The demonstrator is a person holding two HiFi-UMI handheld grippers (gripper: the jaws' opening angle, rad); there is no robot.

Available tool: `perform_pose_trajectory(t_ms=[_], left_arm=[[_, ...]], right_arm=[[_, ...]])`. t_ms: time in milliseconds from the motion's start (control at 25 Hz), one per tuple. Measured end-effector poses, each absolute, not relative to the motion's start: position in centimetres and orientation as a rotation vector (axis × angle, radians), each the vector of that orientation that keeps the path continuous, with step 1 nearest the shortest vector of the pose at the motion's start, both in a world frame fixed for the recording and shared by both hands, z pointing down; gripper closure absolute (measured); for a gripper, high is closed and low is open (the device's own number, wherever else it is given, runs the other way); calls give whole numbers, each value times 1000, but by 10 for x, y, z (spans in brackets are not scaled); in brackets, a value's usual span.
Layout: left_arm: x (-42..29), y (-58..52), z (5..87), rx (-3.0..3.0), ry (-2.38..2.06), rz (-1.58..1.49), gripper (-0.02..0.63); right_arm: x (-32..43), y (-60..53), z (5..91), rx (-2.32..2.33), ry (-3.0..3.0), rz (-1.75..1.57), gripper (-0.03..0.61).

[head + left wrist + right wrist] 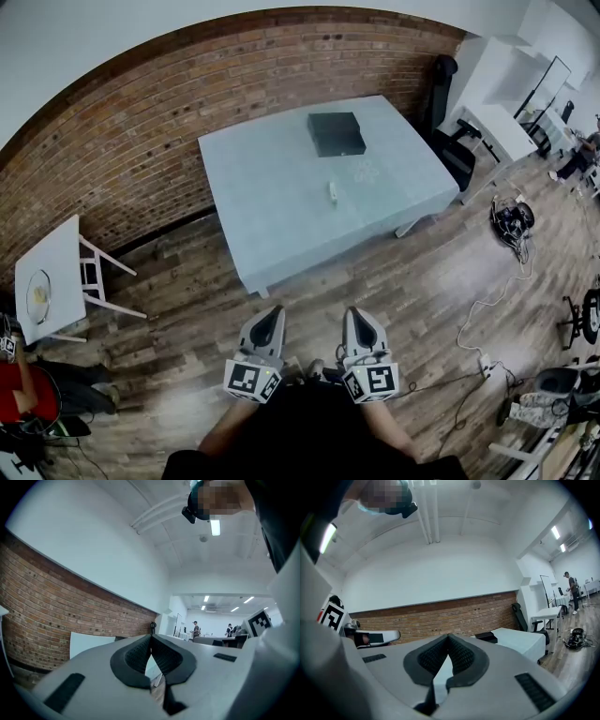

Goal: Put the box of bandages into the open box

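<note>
Bandage box [332,191] is a small white oblong lying flat on the table [272,187], near the table's middle and a little toward its right edge. It is too small in the head view for you to read any face or print. Its long axis runs from the table's near edge toward its far edge, roughly in line with the dark box [337,133]. That dark box is a flat, square, matt thing on the table's far right part, well apart from the bandages, with bare tabletop between the two.

The table's top is pale blue-grey, smooth and rectangular, and it sits at a slant to you with one corner pointing your way. Bare top lies all round the small white oblong, widest toward the table's left edge. A brick wall [141,141] runs close behind the table's far and left sides, and a black chair [448,141] stands at its far right corner. The plank floor [394,272] before the table's near edge is open, with cables [487,300] trailing off to the table's right.

Your left gripper [273,314] and right gripper [357,314] hang side by side over the floor, well short of the table's near edge, pointing toward it. Each has its ribbed black pads pressed tip to tip, with nothing between them.
</note>
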State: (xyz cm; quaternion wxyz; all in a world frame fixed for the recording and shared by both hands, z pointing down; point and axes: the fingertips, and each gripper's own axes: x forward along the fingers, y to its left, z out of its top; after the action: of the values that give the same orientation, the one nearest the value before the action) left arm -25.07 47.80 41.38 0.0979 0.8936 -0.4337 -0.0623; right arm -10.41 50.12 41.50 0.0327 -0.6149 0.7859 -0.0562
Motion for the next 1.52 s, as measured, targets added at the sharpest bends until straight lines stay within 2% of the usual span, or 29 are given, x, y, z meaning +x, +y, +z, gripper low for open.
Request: perform_pose_trajectory(t_ms=[640,880,1520], left_arm=[[-182,468,431,2625,-1344,-162,583],[-179,451,435,2583,-1411,-118,583],[-169,266,450,2614,-1279,-141,583]], right_arm=[[-46,491,424,-1843,2490,-177,558],[-32,464,436,-1827,2514,-194,558],[-41,292,457,-1946,2489,-198,560]])
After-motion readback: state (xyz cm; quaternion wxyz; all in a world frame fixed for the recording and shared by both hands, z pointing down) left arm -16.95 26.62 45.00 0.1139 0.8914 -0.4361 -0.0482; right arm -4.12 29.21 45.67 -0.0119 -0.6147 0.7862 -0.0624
